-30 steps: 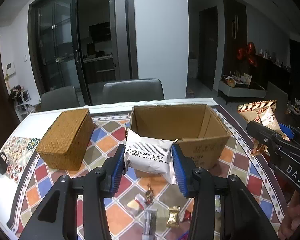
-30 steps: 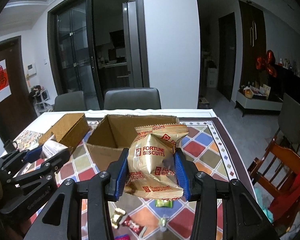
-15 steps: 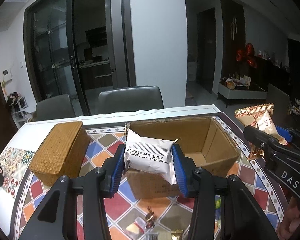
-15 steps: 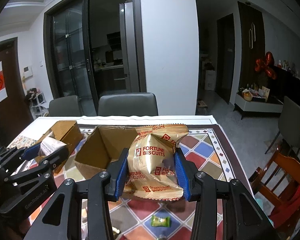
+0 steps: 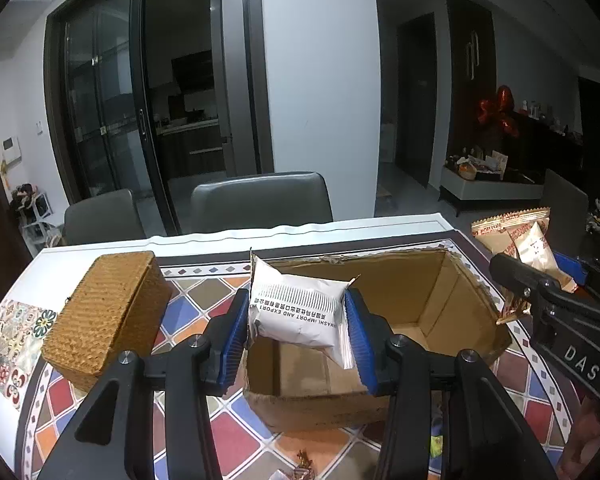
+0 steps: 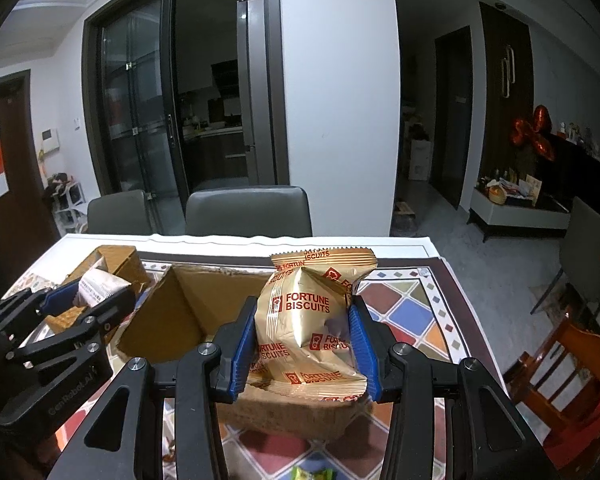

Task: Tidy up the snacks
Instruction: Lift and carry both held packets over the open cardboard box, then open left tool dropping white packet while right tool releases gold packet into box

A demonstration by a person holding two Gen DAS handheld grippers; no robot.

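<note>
A: Why have you got both packets up over the cardboard box (image 5: pixel 440 304)?

B: I'd judge that's the drop spot, and the box is open-topped and looks empty inside. My left gripper (image 5: pixel 297 330) has its jaws partly closed, blue pads pinching the white snack packet (image 5: pixel 300 314) at its sides, above the box's near wall. My right gripper (image 6: pixel 302 342) is set the same way on the Fortune Biscuits packet (image 6: pixel 306 320), held upright over the near edge

A: How do they look?

B: White one's puffy, black print, crimped torn-looking top. The gold one's glossy with red lettering and a serrated seal. The woven basket (image 5: pixel 108 312) sits closed just left of the box, small candies (image 6: pixel 310 474) loose on the tablecloth (image 5: pixel 228 436)
</note>
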